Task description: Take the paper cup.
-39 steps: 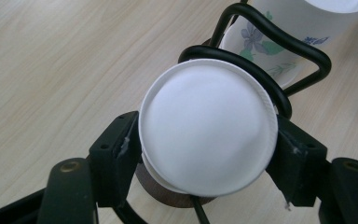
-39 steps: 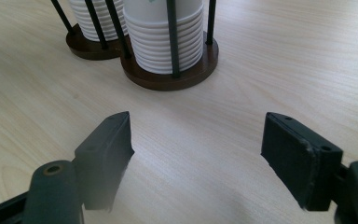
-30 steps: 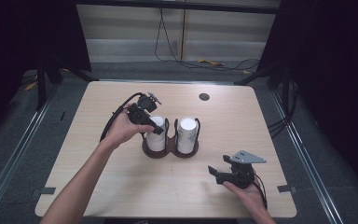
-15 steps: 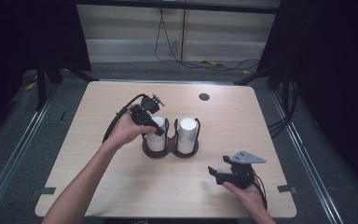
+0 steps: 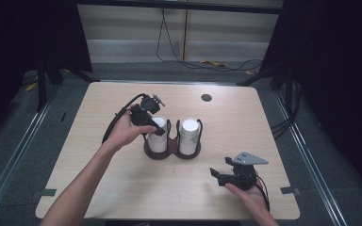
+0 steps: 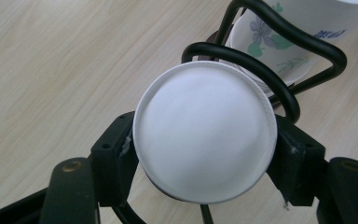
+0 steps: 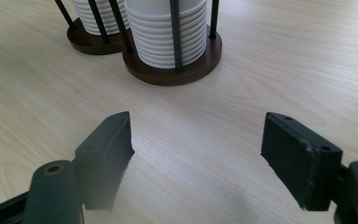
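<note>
Left gripper (image 5: 152,125): fingers (image 6: 116,154) have just been closing, now pressed on both sides of the top cup.
Top cup (image 6: 205,137): white, upside down, between the left fingers, atop the left stack in the wire holder (image 6: 279,51).
Flowered cup (image 6: 279,37): just beyond the left fingers, in the neighbouring slot.
Right gripper (image 5: 226,176): fingers (image 7: 107,149) wide apart, nothing between, over bare surface (image 7: 191,140).
Holder base (image 7: 177,72): ahead of the right fingers, apart.

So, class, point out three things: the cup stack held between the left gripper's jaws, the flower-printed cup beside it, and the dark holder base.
white cup stack (image 6: 205,137), left gripper view, on its flat round top.
flower-printed cup (image 6: 279,44), left gripper view, on its side wall.
holder base (image 7: 177,74), right gripper view, on its brown front rim.
</note>
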The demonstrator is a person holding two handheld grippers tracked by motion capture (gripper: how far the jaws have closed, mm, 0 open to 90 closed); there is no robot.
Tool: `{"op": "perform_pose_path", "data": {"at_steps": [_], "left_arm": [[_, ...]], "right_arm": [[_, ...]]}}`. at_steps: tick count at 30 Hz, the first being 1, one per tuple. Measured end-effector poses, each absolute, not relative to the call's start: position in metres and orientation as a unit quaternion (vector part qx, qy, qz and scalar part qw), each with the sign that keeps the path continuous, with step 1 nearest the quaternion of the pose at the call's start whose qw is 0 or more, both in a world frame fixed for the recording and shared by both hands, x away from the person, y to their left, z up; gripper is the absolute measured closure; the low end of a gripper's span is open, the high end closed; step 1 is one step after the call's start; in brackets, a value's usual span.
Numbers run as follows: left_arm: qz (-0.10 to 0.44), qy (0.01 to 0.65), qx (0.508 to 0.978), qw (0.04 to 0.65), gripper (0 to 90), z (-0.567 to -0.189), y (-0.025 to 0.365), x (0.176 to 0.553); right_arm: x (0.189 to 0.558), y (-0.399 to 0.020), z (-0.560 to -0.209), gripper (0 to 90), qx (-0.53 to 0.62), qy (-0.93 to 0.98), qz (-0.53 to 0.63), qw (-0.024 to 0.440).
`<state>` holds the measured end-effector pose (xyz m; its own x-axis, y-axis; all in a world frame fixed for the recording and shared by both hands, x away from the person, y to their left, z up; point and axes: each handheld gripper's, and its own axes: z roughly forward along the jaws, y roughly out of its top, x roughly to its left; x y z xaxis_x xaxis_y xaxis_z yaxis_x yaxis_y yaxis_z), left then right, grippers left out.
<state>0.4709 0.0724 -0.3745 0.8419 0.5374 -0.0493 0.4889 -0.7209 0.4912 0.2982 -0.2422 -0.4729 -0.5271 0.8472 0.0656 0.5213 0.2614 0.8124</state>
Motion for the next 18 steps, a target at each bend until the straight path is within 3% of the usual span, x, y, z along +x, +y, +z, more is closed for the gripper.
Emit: {"op": "perform_pose_path", "data": {"at_steps": [18], "left_arm": [[0.054, 0.276, 0.92, 0.273, 34.0, -0.363, 0.078, 0.47]], "right_arm": [[0.299, -0.241, -0.474, 24.7, 0.447, 0.769, 0.414, 0.194]]}}
